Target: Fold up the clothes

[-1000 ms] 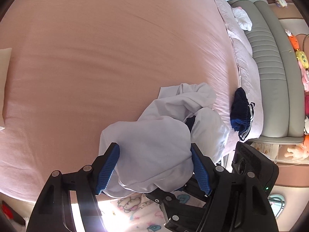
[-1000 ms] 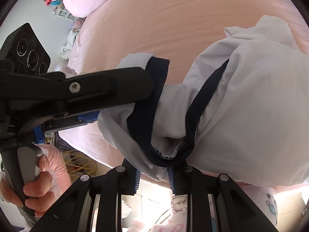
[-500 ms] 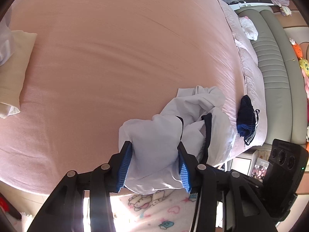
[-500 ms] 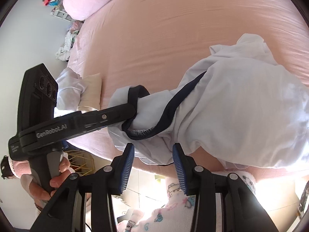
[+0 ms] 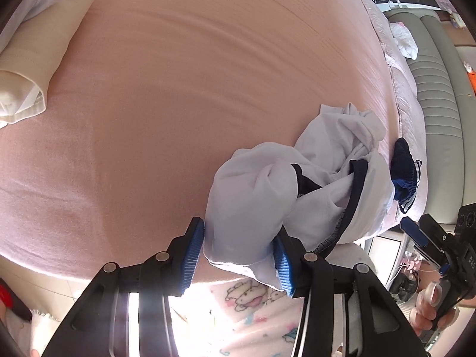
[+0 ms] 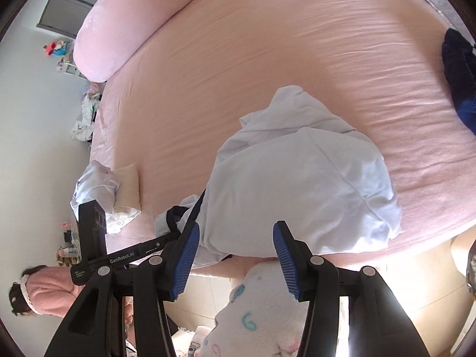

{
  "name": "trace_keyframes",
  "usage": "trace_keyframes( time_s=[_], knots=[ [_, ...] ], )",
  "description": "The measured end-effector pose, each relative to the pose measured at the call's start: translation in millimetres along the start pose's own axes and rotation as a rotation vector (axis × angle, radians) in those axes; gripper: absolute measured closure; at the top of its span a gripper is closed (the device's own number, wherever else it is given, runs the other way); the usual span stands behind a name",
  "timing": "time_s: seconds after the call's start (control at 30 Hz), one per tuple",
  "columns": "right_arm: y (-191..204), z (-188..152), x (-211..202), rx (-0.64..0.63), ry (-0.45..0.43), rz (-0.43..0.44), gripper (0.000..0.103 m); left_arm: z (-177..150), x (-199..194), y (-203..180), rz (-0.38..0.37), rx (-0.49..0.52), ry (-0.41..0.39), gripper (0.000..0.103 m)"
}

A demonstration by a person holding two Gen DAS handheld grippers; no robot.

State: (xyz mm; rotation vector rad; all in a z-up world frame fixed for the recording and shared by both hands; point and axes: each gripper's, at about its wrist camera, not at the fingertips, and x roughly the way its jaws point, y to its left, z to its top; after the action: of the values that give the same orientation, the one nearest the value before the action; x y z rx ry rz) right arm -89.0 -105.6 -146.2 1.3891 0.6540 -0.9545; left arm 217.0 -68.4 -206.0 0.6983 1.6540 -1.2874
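A crumpled white garment (image 5: 336, 136) with navy trim lies near the front edge of the pink bed (image 5: 178, 89). My left gripper (image 5: 238, 261) is shut on a bunched fold of it, and the cloth fills the gap between the blue pads. In the right wrist view the same garment (image 6: 297, 184) spreads beyond my right gripper (image 6: 236, 255). That gripper's jaws are opening, and its pads stand clear of the cloth on either side. One of the left gripper's fingers (image 6: 142, 247) reaches in from the left to the navy-trimmed edge.
A folded cream cloth (image 5: 32, 59) and a white item lie at the bed's left side. A dark navy garment (image 5: 404, 175) sits at the right edge, beside a grey padded bench (image 5: 437, 113). A pink pillow (image 6: 134, 23) lies at the head. The bed's front edge is just below the grippers.
The left jaws closed on the white fabric and carried it leftward. The right jaws let go of the navy-trimmed edge, spread apart and drew back and upward from the garment.
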Motion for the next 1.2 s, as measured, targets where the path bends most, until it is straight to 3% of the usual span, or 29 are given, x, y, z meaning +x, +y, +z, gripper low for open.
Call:
trace_keyframes(
  time_s=[0.33,0.4,0.53,0.73,0.87,1.2],
  knots=[
    [-83.7,5.3,-19.9,0.21,-0.026,-0.019,0.052,-5.2,-5.3,5.9,-0.066,-0.039,0.026,0.058],
    [-95.2,7.5,-19.9,0.241,-0.03,-0.025,0.052,-4.1,-11.0,2.1,-0.066,-0.039,0.028,0.041],
    [-113.4,12.3,-17.4,0.304,-0.022,-0.021,0.051,-2.2,-27.8,-7.4,-0.064,-0.032,0.018,0.031],
    [-118.8,26.3,-14.2,0.303,-0.013,-0.044,0.046,7.7,-51.2,-29.7,-0.016,0.038,-0.028,0.03],
    [-111.7,38.7,-14.6,0.271,-0.016,-0.055,0.046,24.5,-49.1,-46.1,-0.026,0.066,-0.025,0.03],
    [-79.1,76.7,1.3,0.151,0.051,-0.112,0.046,55.9,-2.3,-75.9,-0.013,0.11,0.061,0.03]
  ],
)
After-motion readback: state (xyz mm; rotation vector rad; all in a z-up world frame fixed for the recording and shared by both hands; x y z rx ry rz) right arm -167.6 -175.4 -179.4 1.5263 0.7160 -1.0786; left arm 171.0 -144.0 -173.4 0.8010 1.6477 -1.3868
